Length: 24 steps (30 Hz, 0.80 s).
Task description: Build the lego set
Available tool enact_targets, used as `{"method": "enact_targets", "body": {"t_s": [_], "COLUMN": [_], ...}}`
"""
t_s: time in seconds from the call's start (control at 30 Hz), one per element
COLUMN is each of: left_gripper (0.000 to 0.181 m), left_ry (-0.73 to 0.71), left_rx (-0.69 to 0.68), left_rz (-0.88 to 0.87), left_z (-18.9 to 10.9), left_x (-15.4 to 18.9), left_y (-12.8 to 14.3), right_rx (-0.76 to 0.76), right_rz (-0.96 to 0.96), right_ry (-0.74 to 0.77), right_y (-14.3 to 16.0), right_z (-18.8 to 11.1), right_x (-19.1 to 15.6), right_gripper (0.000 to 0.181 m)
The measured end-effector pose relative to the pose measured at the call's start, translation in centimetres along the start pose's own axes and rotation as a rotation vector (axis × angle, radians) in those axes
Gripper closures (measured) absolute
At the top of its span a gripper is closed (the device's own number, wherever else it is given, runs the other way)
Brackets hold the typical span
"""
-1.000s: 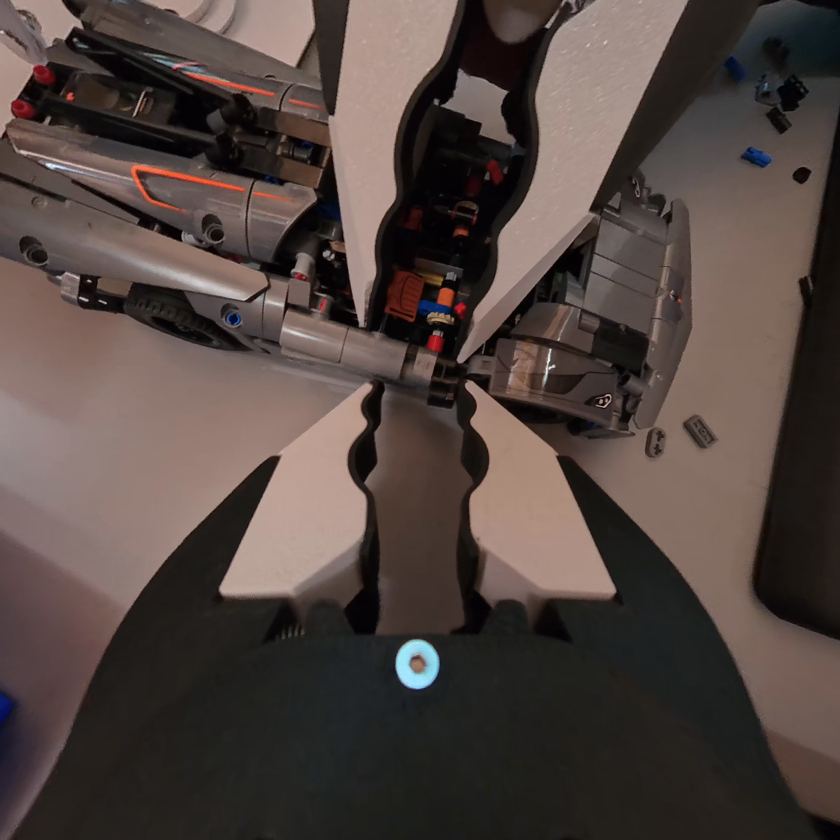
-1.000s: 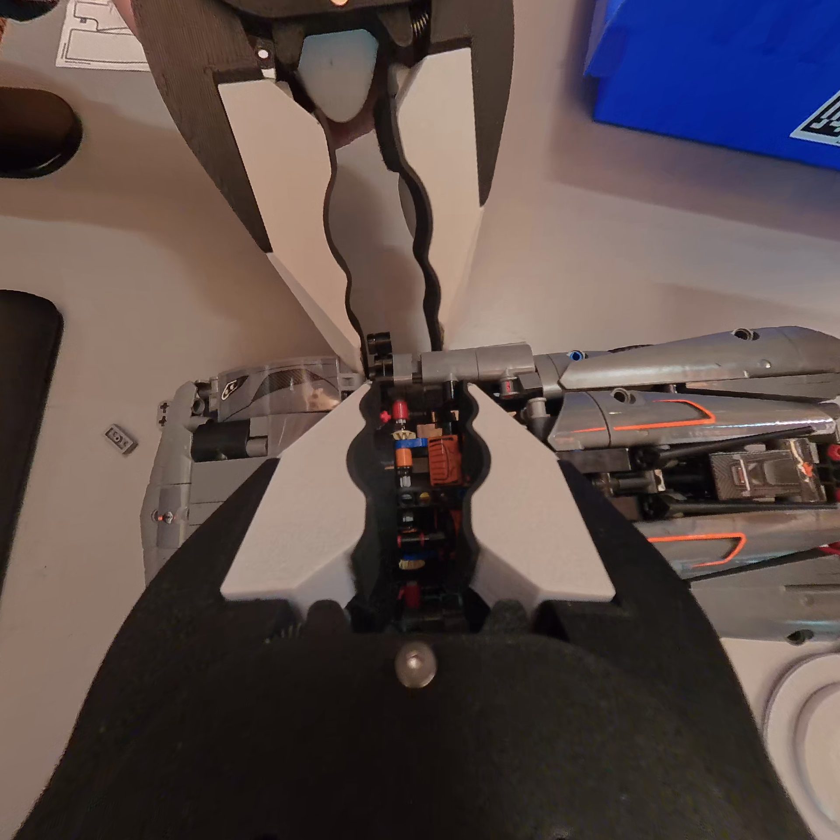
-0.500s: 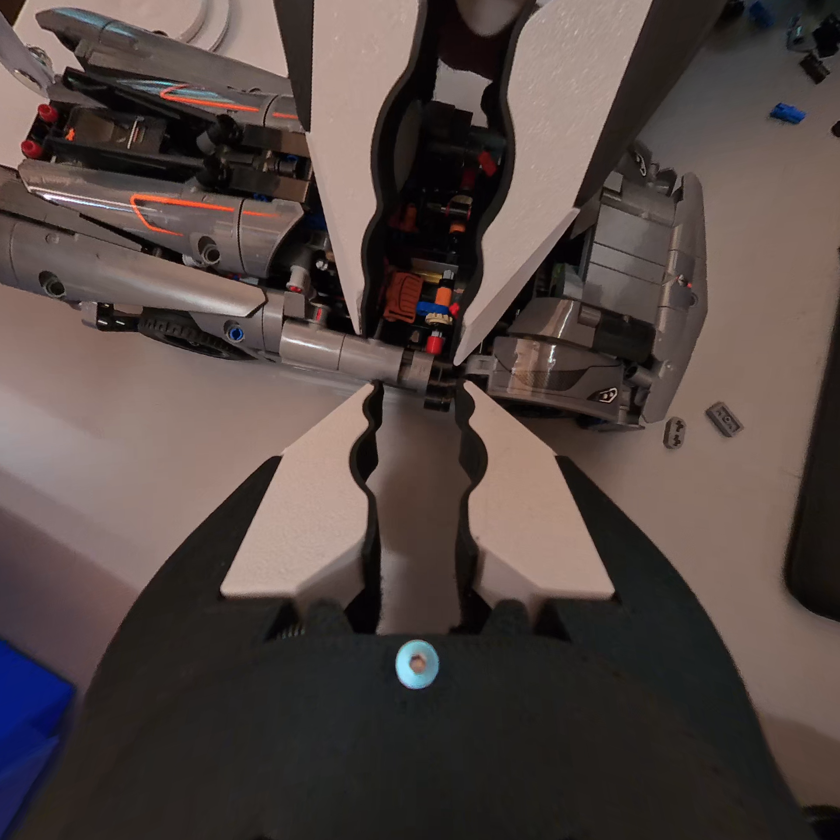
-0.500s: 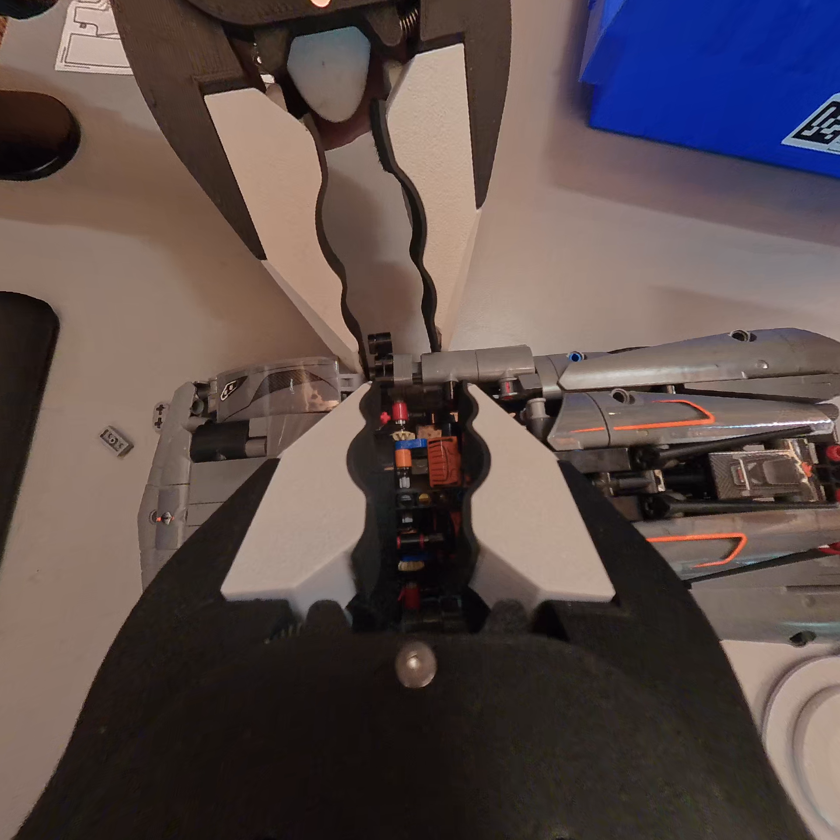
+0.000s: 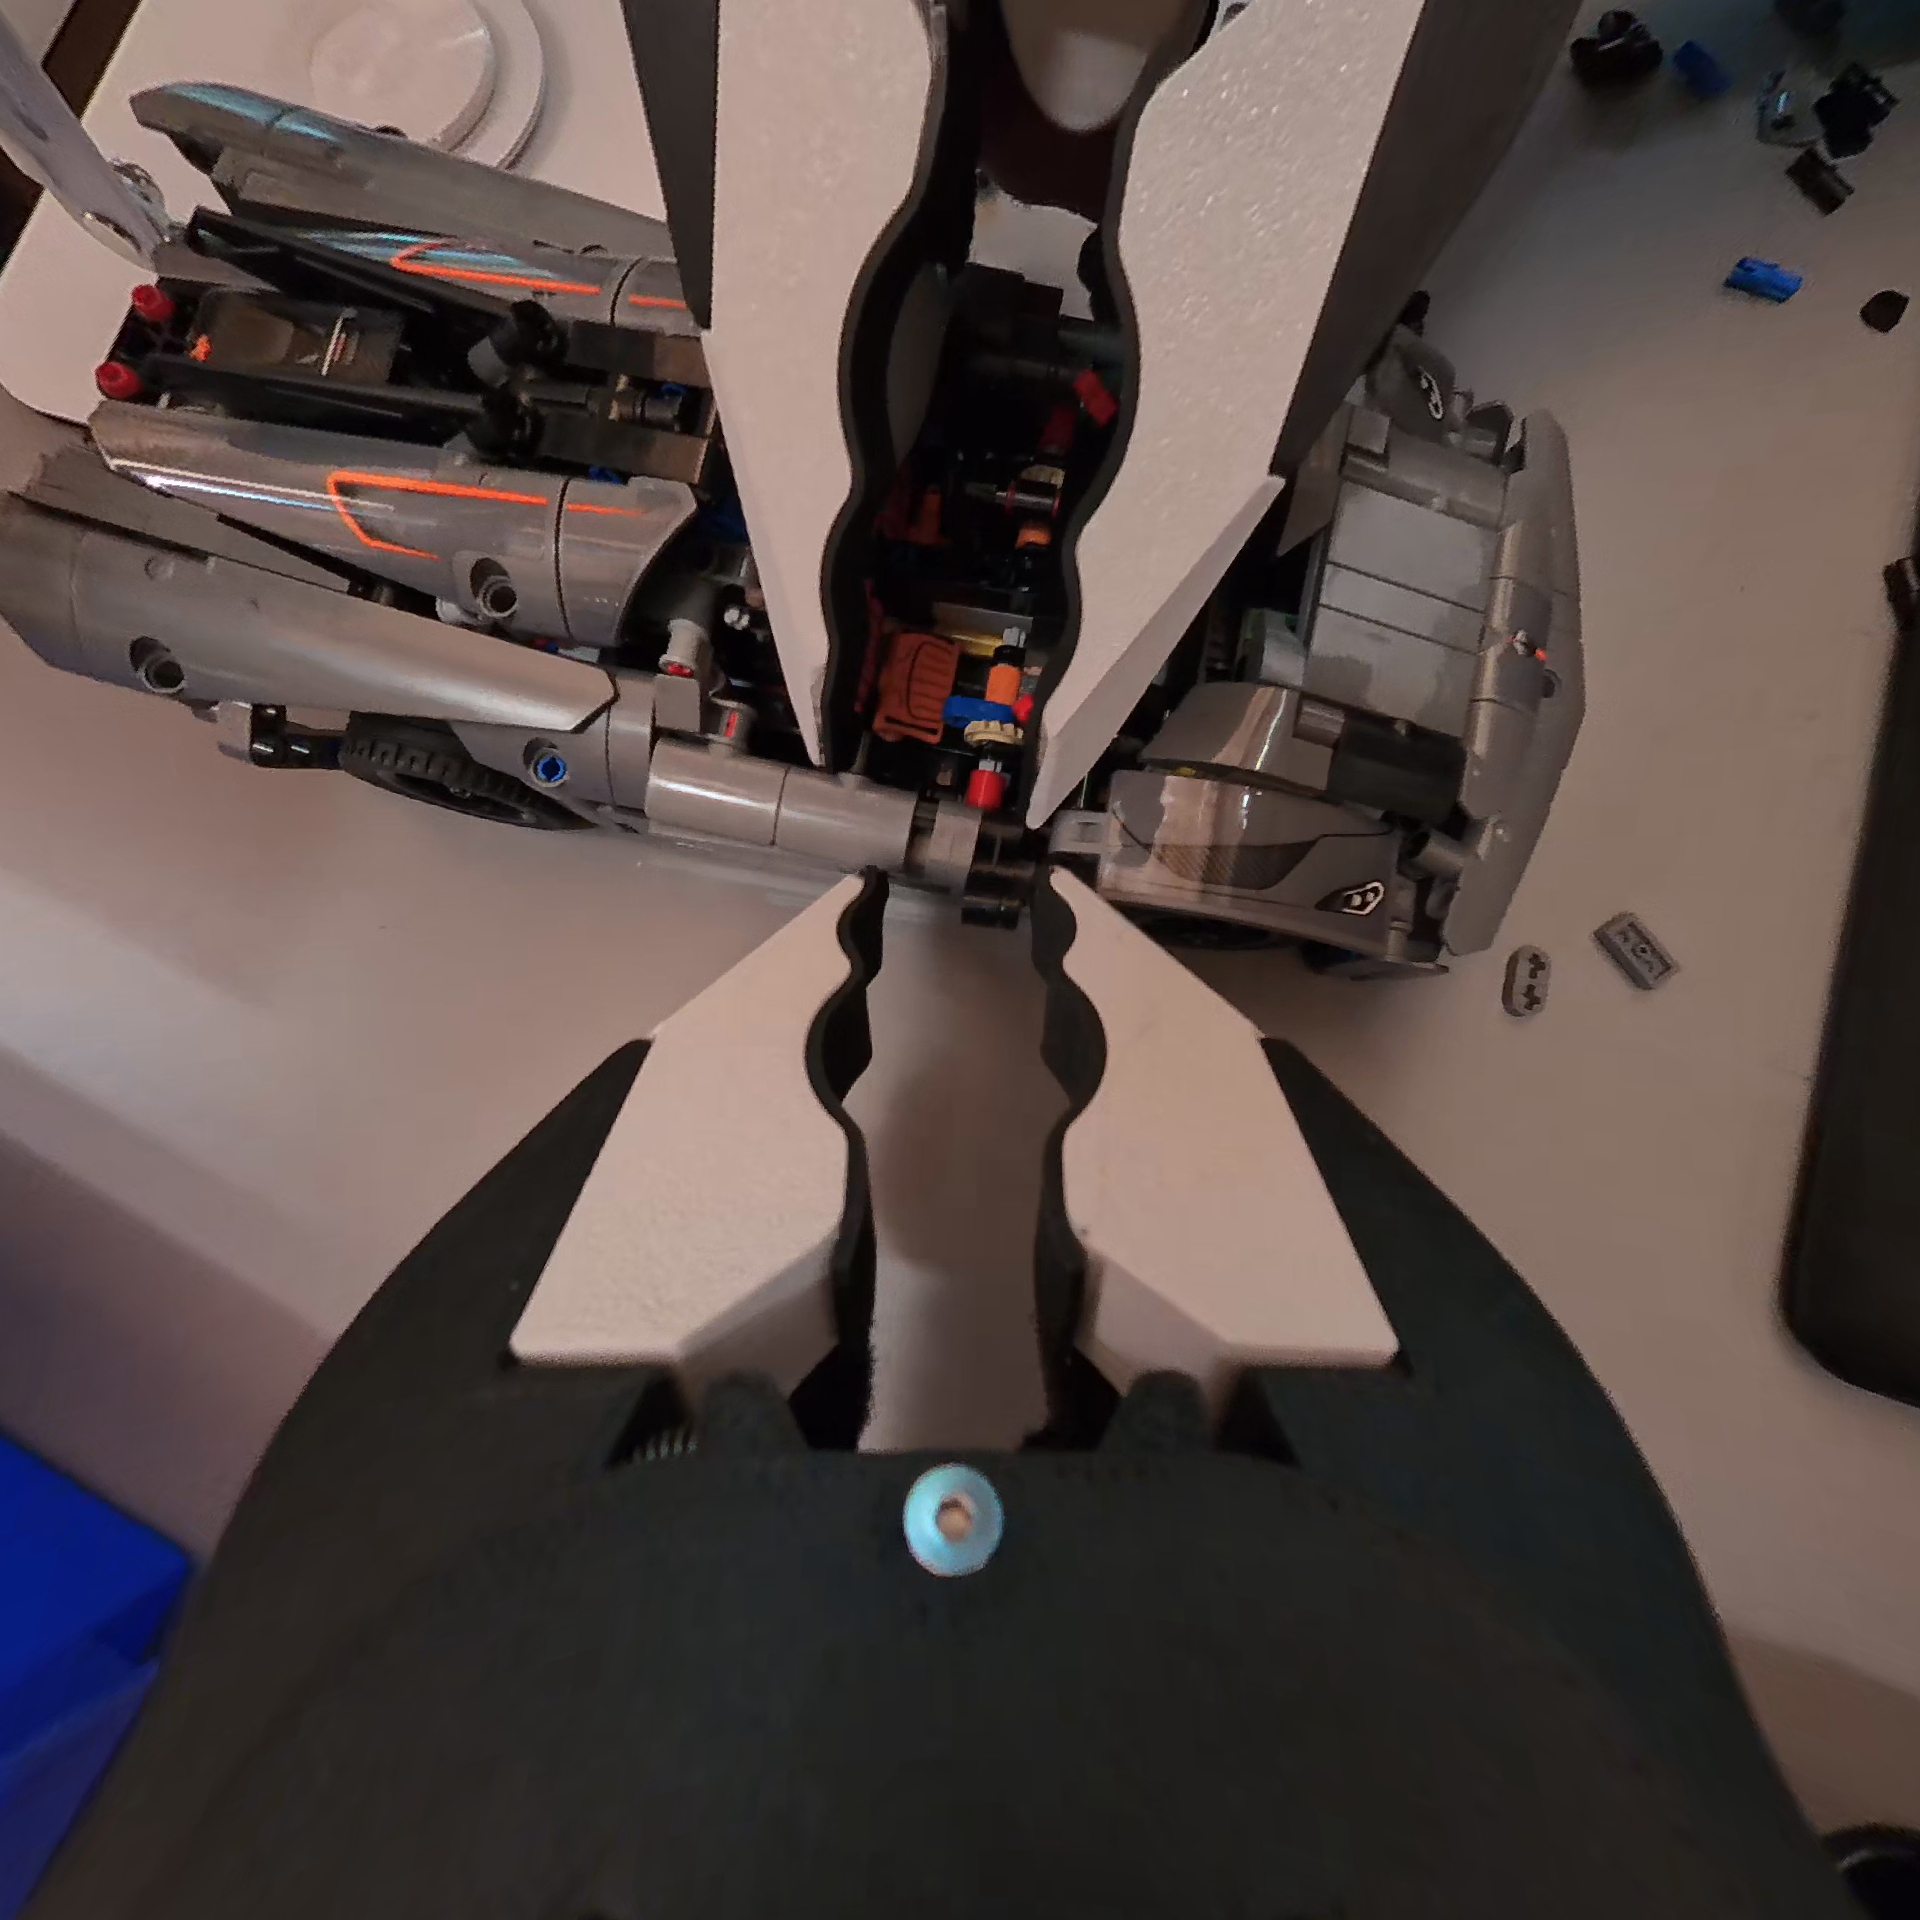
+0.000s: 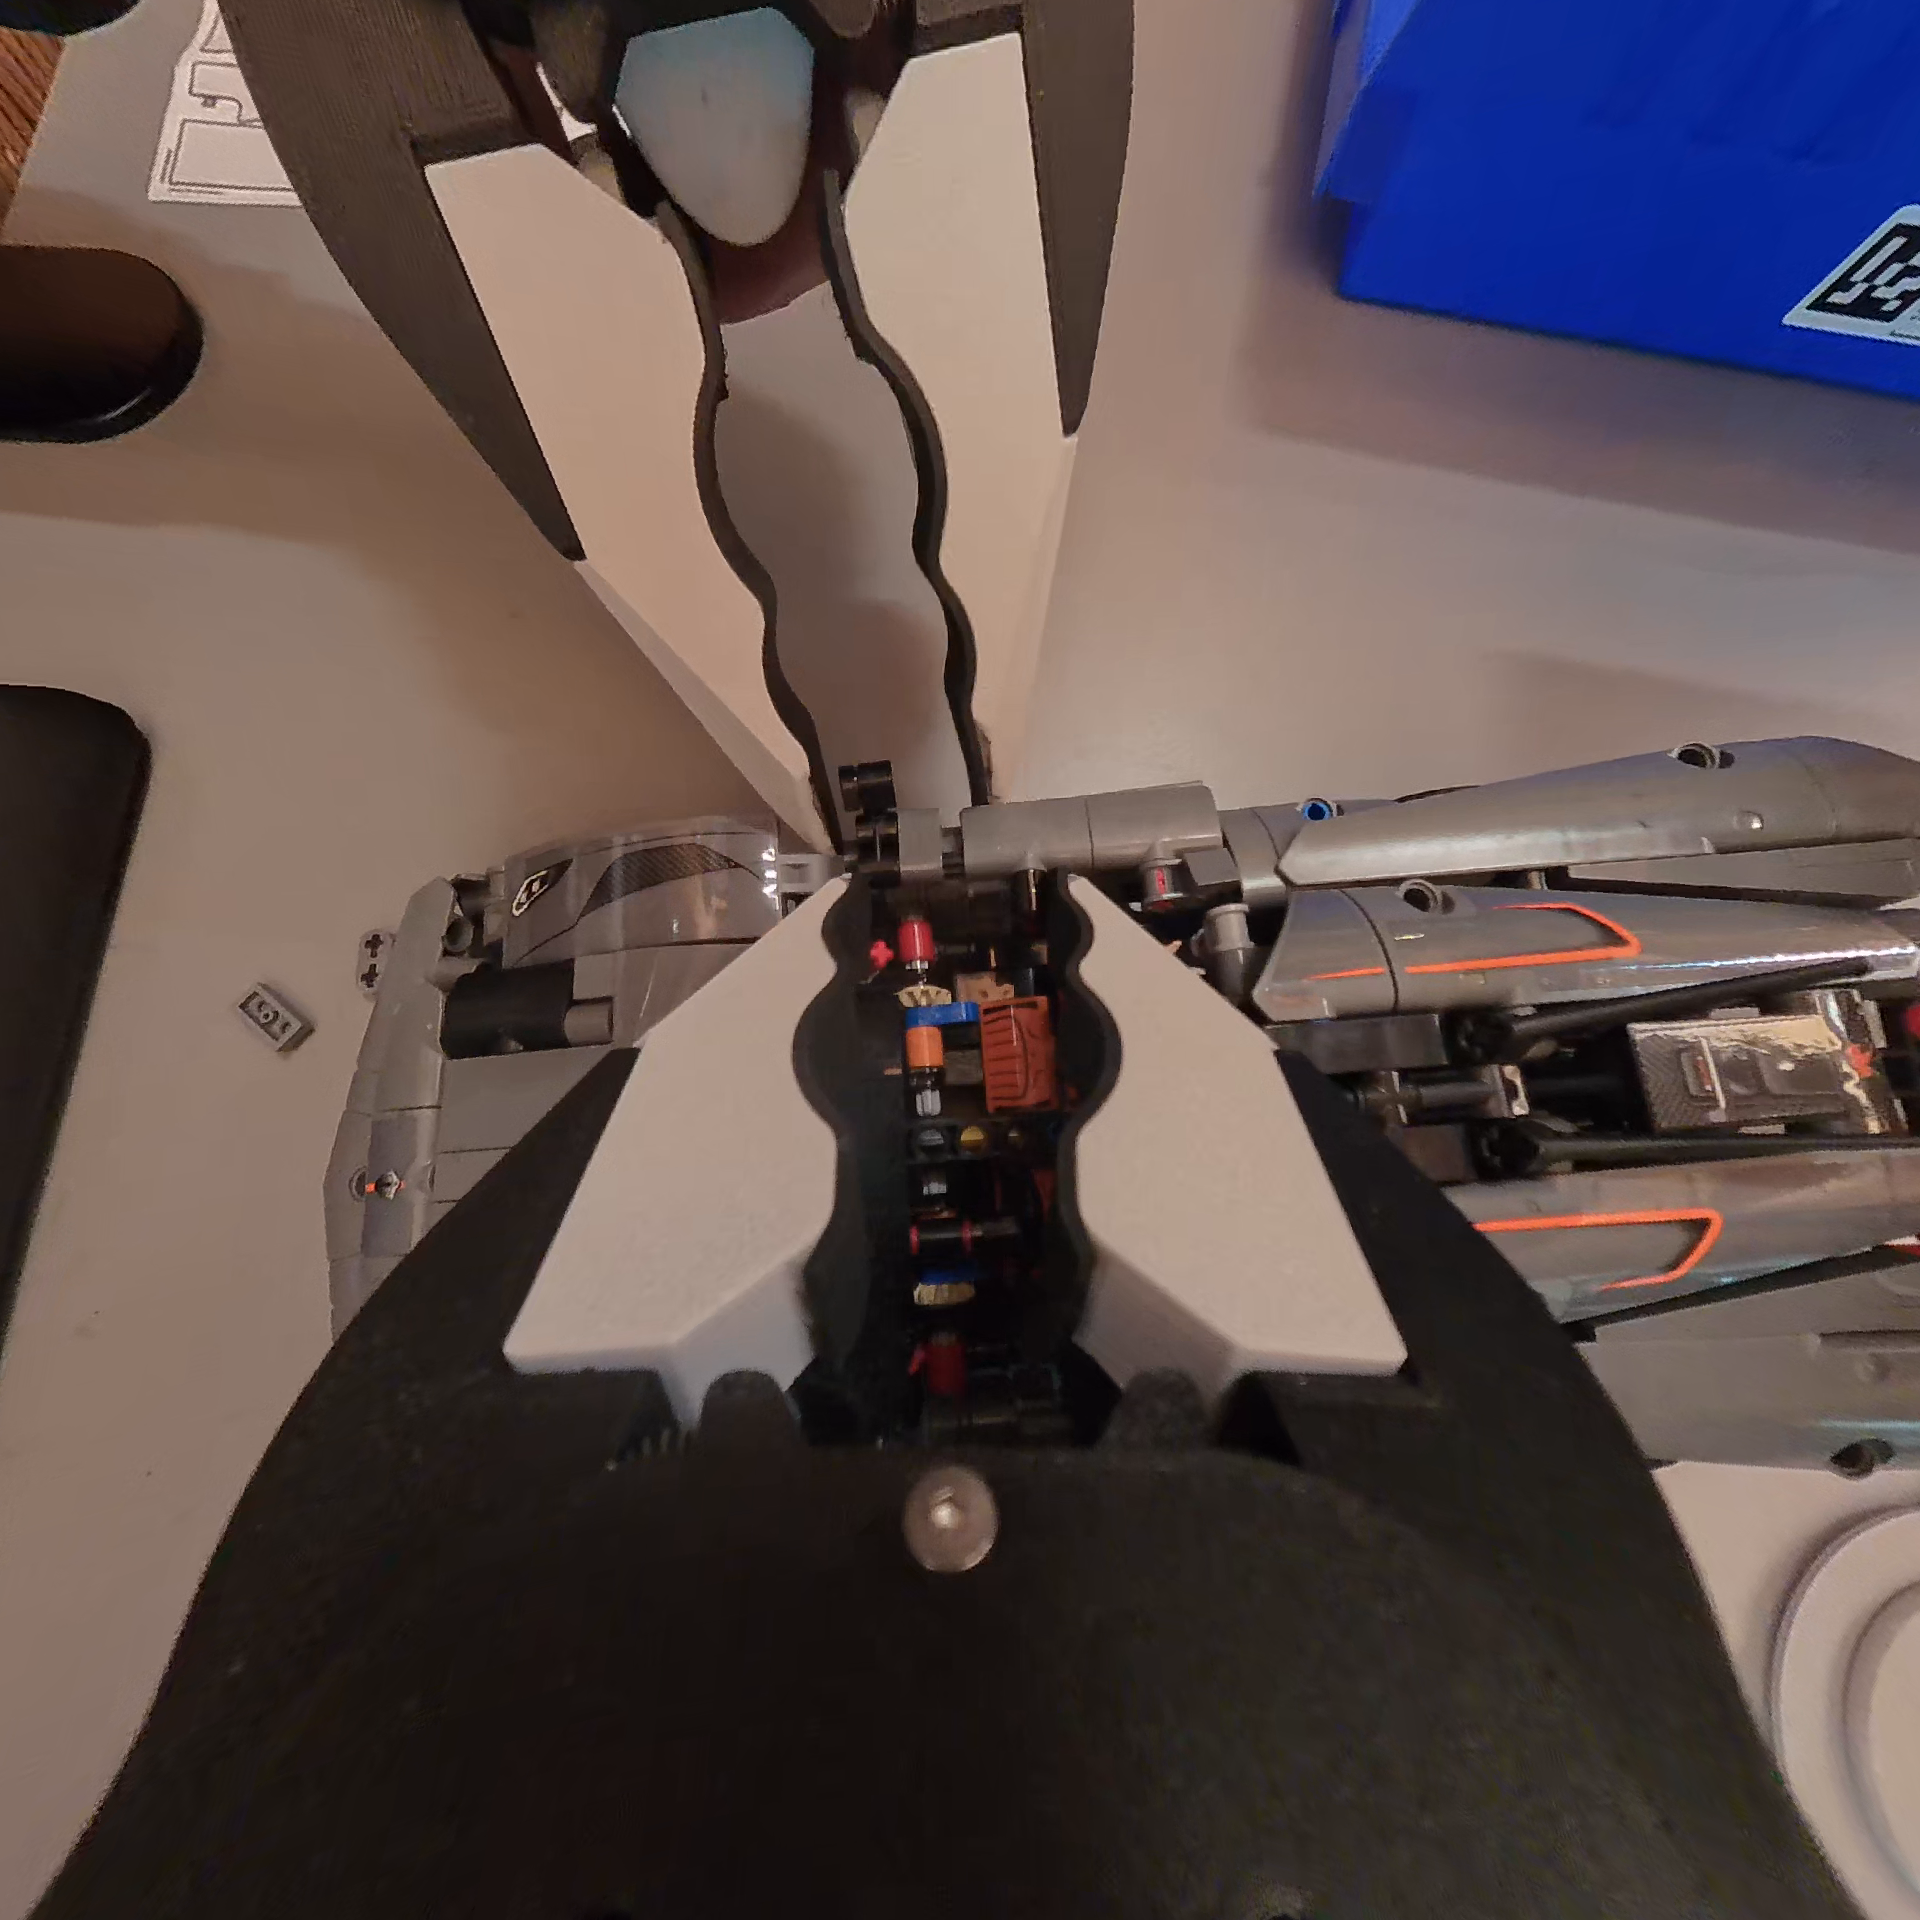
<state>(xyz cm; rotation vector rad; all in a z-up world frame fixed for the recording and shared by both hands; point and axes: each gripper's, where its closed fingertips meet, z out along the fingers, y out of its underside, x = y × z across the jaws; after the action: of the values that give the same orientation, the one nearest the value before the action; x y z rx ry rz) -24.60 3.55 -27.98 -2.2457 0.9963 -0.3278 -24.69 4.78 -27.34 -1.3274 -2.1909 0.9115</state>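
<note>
A grey lego car with orange stripes lies across the white table, also in the right wrist view. A grey beam along its near side ends in a black connector. My left gripper has its fingertips on either side of that connector and looks shut on it; the right wrist view shows this from the far side. My right gripper comes from the opposite side. Its jaws stand apart over the open cockpit with the brown seat, pinching nothing I can see.
A blue bin stands beyond the car. Small grey loose pieces lie by the car's nose, and more small parts sit at the far right. A black pad borders the table. A white round dish lies by the car's tail. Less than 4 cm separates the two grippers' tips. The right tips stand about 20 cm off the white round dish.
The left wrist view has shifted a little, so the blue bin now shows at its lower left. Both grippers stay at the beam with the same jaw gaps.
</note>
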Motion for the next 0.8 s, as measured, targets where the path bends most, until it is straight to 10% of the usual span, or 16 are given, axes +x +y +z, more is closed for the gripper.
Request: {"method": "enact_targets", "body": {"t_s": [0.8], "left_gripper": [0.159], "left_ry": [0.011], "left_rx": [0.044], "left_rz": [-0.031], "left_z": [0.06], "left_x": [-0.20], "left_y": [-0.11], "right_rx": [0.005], "right_rz": [-0.003], "right_ry": [0.001], "right_y": [-0.01], "right_z": [0.04], "right_x": [0.12], "right_gripper": [0.150]}}
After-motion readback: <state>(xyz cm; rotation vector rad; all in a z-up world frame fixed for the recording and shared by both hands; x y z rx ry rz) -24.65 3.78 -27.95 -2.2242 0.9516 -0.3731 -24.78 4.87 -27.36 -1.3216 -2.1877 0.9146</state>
